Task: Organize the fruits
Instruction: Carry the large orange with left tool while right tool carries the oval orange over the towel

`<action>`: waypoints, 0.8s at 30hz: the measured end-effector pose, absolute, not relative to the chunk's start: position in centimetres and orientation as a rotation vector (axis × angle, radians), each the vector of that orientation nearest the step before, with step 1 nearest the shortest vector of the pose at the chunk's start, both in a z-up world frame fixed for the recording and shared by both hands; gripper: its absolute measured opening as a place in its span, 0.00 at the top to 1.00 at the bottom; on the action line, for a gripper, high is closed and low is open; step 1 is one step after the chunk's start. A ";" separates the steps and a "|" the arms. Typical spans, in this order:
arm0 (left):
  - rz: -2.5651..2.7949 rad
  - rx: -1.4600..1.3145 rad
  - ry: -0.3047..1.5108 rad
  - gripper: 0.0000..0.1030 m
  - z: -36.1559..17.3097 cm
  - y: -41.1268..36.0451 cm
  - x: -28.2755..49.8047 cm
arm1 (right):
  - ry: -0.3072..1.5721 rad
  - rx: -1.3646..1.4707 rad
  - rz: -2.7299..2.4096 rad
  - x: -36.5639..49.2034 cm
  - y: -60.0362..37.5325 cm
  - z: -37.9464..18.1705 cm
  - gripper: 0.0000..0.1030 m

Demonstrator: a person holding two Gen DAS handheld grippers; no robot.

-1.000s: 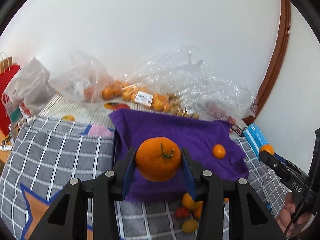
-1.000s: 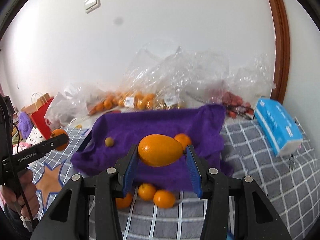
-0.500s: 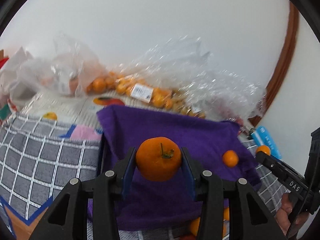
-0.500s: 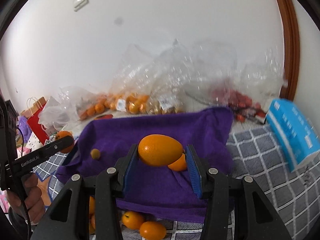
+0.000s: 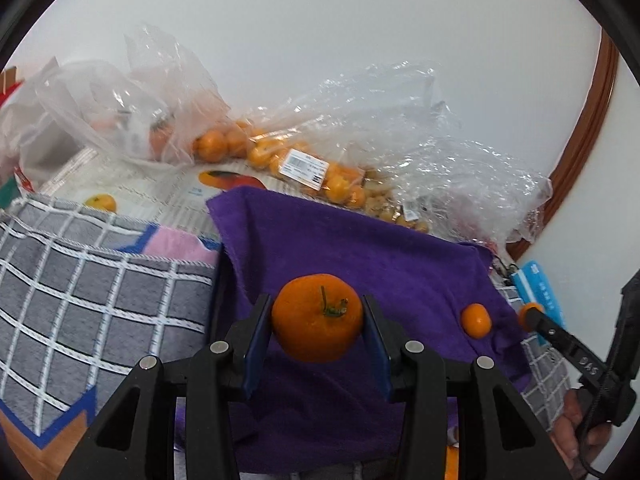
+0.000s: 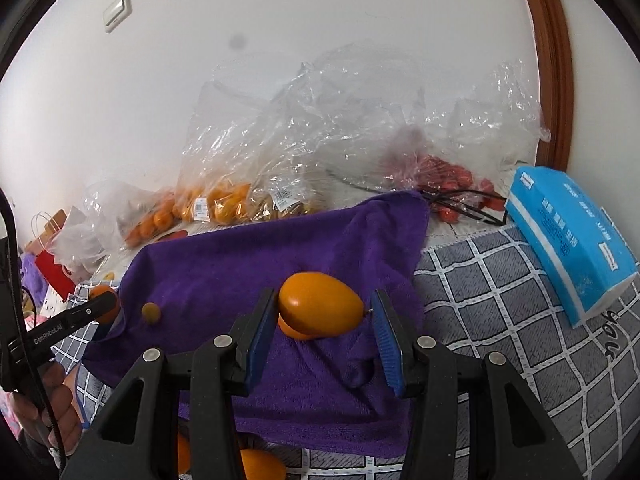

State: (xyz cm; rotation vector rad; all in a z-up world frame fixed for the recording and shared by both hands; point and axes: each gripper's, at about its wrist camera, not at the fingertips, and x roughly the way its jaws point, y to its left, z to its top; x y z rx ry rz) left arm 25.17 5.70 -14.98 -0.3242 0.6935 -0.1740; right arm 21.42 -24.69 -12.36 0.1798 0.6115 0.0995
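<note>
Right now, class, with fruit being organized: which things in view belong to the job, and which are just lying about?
Part of the job:
- round orange in left gripper
- oval orange fruit in right gripper
- purple cloth
- small orange on it

Lying about:
- blue tissue pack
- red paper bag

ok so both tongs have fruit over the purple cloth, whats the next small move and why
Probably lower both and let go: the left tongs grip a mandarin, the right tongs an oval orange fruit, both above the purple cloth where loose fruit already lies.
</note>
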 end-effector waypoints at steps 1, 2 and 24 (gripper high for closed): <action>-0.181 -0.321 0.696 0.60 -15.1 5.5 25.2 | 0.612 0.175 0.099 21.5 -24.6 -12.4 0.55; -0.182 -0.316 0.697 0.59 -15.1 5.4 25.2 | 0.613 0.171 0.100 21.5 -24.5 -12.5 0.56; -0.232 -0.213 0.802 0.59 -17.0 2.3 25.6 | 0.737 0.098 0.067 23.1 -23.4 -15.3 0.59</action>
